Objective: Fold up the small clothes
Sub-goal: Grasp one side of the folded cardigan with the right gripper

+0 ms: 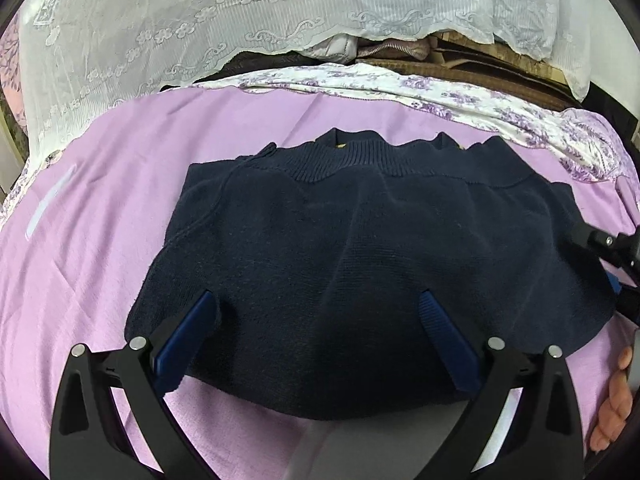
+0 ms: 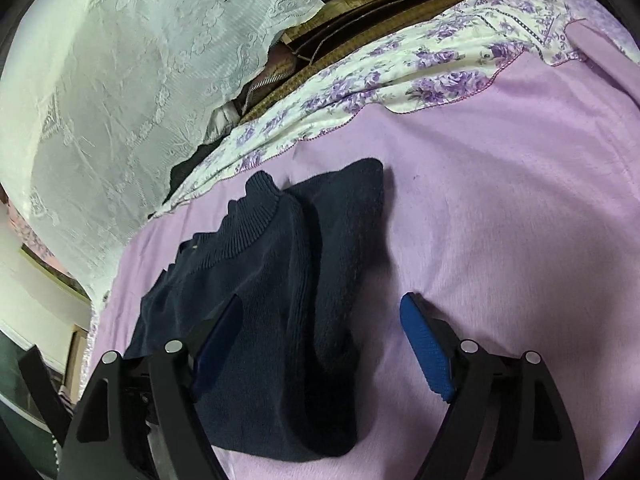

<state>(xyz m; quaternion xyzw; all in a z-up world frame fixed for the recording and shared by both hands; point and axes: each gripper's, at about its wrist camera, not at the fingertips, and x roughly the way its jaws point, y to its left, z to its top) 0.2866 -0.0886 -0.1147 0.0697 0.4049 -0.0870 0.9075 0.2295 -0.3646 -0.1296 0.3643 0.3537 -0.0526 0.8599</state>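
Note:
A small navy knit sweater (image 1: pixel 360 248) lies folded on the lilac bedsheet (image 1: pixel 100 248), ribbed hem at the far side. My left gripper (image 1: pixel 318 320) is open, its blue fingers spread above the sweater's near edge, holding nothing. In the right wrist view the sweater (image 2: pixel 280 300) shows from its right end, with a folded layer underneath. My right gripper (image 2: pixel 322 320) is open, its left finger over the sweater, its right finger (image 2: pixel 426 348) over the bare sheet (image 2: pixel 500 200). The right gripper's black body (image 1: pixel 608 248) shows at the sweater's right side in the left wrist view.
A floral purple-and-white cloth (image 1: pixel 460 100) lies along the sheet's far edge. A white lace curtain (image 1: pixel 200 20) hangs behind, with cardboard and clutter (image 2: pixel 360 12) under it. A hand (image 1: pixel 616 396) shows at the lower right.

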